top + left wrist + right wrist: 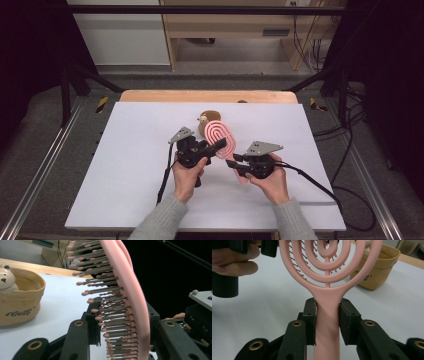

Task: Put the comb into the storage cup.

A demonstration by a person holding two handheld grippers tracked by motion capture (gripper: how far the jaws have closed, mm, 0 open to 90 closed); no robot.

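A pink hairbrush is held above the white desk between two hand-held grippers, near the middle of the desk. The handle of the hairbrush is clamped by the fingers of the right gripper, which press on it from both sides just below the oval head, as seen in the right gripper view. The head of the hairbrush is gripped by the left gripper: in the left gripper view the head stands edge-on between the black fingers, with the bristles turned toward one finger and the pink back toward the other, and the fingers are closed onto it. Each gripper is carried by a hand in a grey sleeve, the left hand and the right hand being seen at the bottom of the high view. Just behind the hairbrush, a small tan container with a bear figure on its rim stands on the desk, apart from both grippers. Black cables are trailed from the grippers across the desk.
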